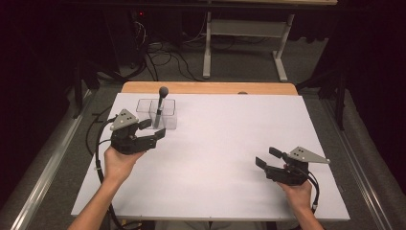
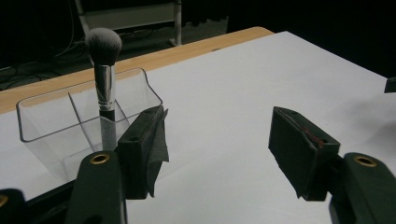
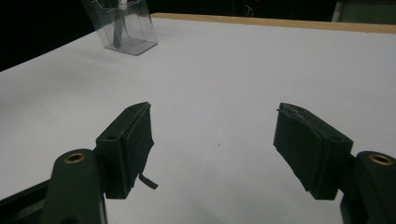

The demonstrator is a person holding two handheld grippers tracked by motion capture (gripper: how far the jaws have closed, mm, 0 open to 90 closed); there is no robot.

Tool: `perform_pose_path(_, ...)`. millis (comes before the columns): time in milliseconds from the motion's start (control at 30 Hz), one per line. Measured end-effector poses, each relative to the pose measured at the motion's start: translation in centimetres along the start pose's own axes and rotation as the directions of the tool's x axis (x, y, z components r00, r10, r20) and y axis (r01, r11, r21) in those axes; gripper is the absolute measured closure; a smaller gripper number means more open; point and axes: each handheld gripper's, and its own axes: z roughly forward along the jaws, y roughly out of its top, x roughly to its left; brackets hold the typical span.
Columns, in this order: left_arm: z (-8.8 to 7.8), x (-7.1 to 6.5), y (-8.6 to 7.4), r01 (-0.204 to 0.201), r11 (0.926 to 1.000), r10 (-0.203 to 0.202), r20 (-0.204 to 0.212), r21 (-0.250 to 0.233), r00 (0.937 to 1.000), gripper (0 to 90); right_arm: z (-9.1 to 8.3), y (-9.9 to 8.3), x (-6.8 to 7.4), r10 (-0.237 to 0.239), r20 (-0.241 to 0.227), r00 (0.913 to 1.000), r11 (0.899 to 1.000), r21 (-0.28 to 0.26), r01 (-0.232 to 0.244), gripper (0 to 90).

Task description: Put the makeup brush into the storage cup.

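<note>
The makeup brush [image 1: 160, 103] stood upright in a clear plastic organizer [image 1: 168, 120] near the table's far left, handle down in the box's right-hand compartment as the high view showed it, grey bristle head sticking out above the rim. Likely light and stiff along the handle, w/ a shiny metal ferrule [image 2: 104, 86] that looked slippery; the bristle head [image 2: 103, 44] was soft and would deform if pinched. Best hold was prob. the dark handle just below the ferrule, above the box rim, then a straight lift up.

The left gripper [image 1: 152, 128] sat just beside the organizer's near side, jaws spread wide w/ nothing between them. In the left gripper view 1 pad [image 2: 148, 140] lay in front of the box wall; contact couldn't be told. The right gripper [image 1: 267, 157] rested well apart at the table's right, jaws also spread, empty, over bare white tabletop [image 1: 230, 139].

The organizer itself looked thin-walled, light, and apt to slide or tip if the brush dragged on its divider [image 2: 79, 112] or a jaw bumped it. The box wall stood between the left gripper and the lower handle, so a low sideways approach was blocked. Nothing else lay on the white surface; a wooden edge strip [image 1: 210, 87] ran along the far side.
</note>
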Motion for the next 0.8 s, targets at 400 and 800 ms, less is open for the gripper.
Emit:
perform_pose_path(400,0.2,0.1,-0.9,0.014,0.9998,-0.014,-0.001,0.011,0.9999,36.8,0.0,0.0,0.0,0.000,-0.002,1.0000,1.000,0.006,0.000,29.7)
perform_pose_path(800,0.3,0.3,-1.6,0.023,0.9995,-0.023,-0.009,0.024,0.9997,36.9,0.1,0.0,0.1,-0.004,-0.004,1.0000,1.000,0.009,0.004,29.7)
